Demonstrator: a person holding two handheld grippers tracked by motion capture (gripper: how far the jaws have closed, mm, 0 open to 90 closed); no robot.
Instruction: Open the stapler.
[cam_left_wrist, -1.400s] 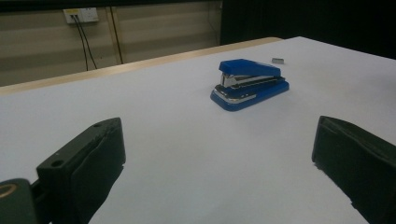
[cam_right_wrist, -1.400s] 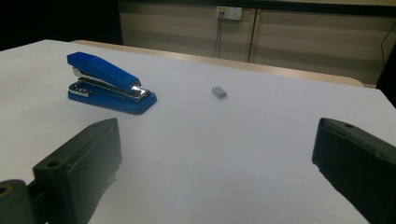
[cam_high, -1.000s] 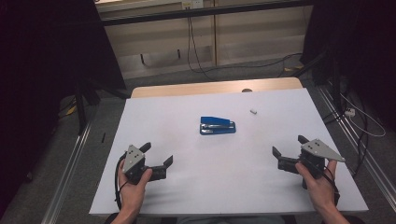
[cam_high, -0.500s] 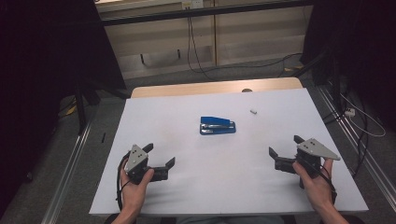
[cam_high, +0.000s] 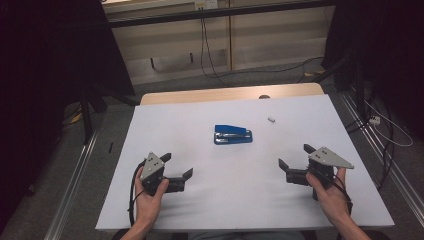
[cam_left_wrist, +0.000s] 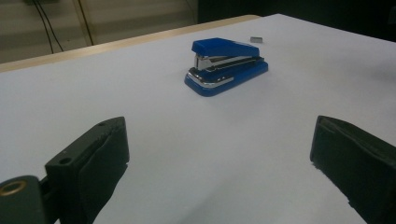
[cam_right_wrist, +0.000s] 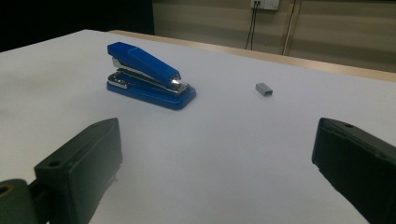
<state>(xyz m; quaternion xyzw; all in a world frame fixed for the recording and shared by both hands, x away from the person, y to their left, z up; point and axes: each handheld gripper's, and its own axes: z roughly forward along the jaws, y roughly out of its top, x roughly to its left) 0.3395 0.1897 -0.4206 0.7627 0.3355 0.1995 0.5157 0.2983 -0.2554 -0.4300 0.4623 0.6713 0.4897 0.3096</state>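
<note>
One blue stapler (cam_high: 233, 135) and one small grey block (cam_high: 271, 119), perhaps staples, lie on the white surface (cam_high: 250, 190); my left gripper (cam_high: 176, 170) and right gripper (cam_high: 295, 162) hold their jaws open, empty.

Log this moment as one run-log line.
left gripper: open, empty | right gripper: open, empty | blue stapler: mid-table, untouched | staple block: right of stapler, apart

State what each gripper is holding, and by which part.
Nothing is held. The left gripper and right gripper are both open, apart from the blue metal-and-plastic stapler.
</note>
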